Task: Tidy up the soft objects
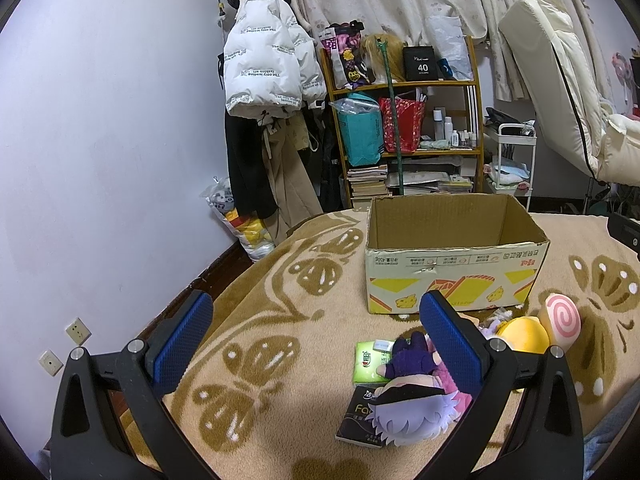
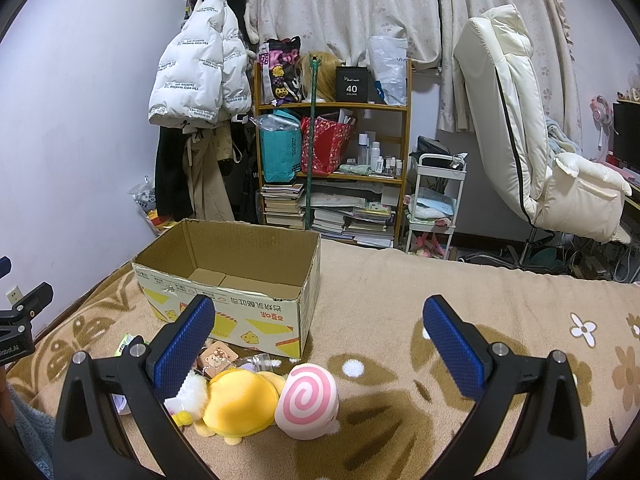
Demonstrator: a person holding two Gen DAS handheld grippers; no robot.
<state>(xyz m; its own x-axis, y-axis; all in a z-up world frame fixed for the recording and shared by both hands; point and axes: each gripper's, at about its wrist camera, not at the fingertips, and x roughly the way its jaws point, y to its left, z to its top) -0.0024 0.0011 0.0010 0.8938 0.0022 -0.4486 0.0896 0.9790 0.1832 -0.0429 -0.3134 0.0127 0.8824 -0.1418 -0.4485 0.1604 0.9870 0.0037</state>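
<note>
An empty cardboard box (image 1: 452, 276) (image 2: 224, 312) stands open on the butterfly-patterned blanket (image 1: 280, 312). In front of it lie a purple-haired plush doll (image 1: 412, 400), a yellow plush (image 1: 524, 334) (image 2: 240, 404) and a pink swirl plush (image 1: 560, 318) (image 2: 308, 398). My left gripper (image 1: 316, 332) is open above the blanket, with the doll by its right finger. In the right wrist view my right gripper (image 2: 320, 334) is open too, held over the yellow and swirl plushes. Neither gripper holds anything.
A green tissue pack (image 1: 370, 366) and a dark booklet (image 1: 358, 420) lie by the doll, small trinkets (image 2: 218, 356) near the box. Behind the bed stand a cluttered shelf (image 1: 404, 120), hanging coats (image 1: 264, 80), a white cart (image 2: 436, 200) and a cream recliner (image 2: 532, 140).
</note>
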